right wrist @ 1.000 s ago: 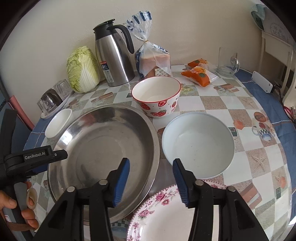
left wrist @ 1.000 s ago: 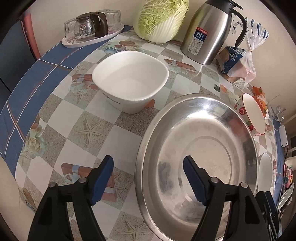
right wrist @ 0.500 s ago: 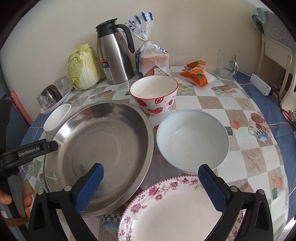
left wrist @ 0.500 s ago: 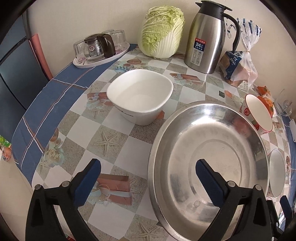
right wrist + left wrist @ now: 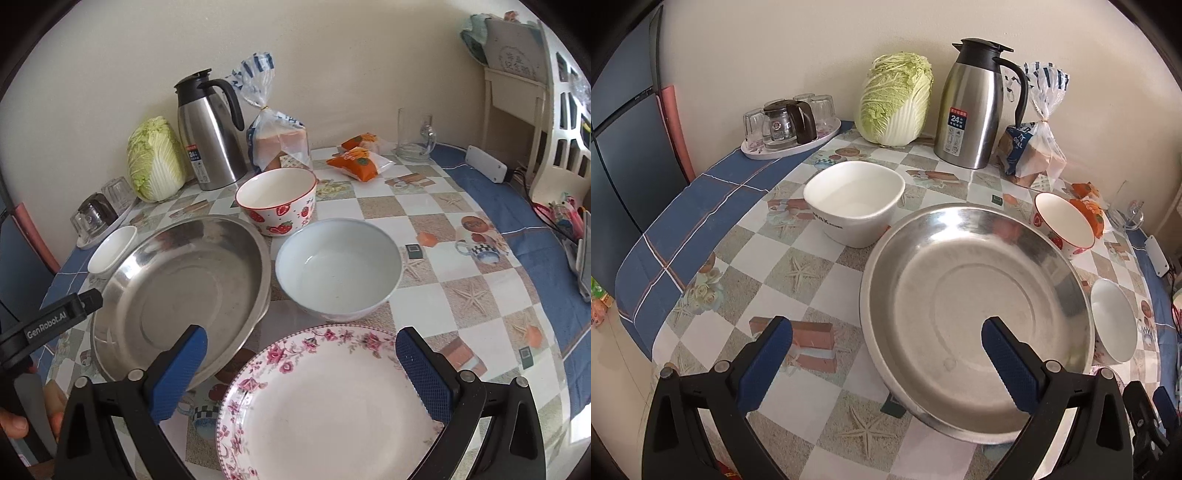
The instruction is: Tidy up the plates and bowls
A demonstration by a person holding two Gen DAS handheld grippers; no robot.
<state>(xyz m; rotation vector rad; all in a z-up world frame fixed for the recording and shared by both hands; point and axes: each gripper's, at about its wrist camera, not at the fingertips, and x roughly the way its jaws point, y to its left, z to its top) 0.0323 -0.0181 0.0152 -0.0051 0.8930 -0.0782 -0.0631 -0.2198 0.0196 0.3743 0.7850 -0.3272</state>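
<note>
left wrist view: the left gripper point(image 5: 886, 354) now stands wide open and empty, its blue pads spread over the near rim of the steel basin point(image 5: 975, 314), having widened and drawn back a little in the last second. the right gripper point(image 5: 301, 363) has opened fully too, holding nothing, above the floral plate point(image 5: 328, 410). the pale bowl point(image 5: 338, 266) sits just behind that plate. nothing is stacked yet; both tools look readied for a first pick

cabbage point(image 5: 895, 98) — thermos point(image 5: 973, 107) | bread bag point(image 5: 1032, 147) | glass mug point(image 5: 412, 136)
</note>
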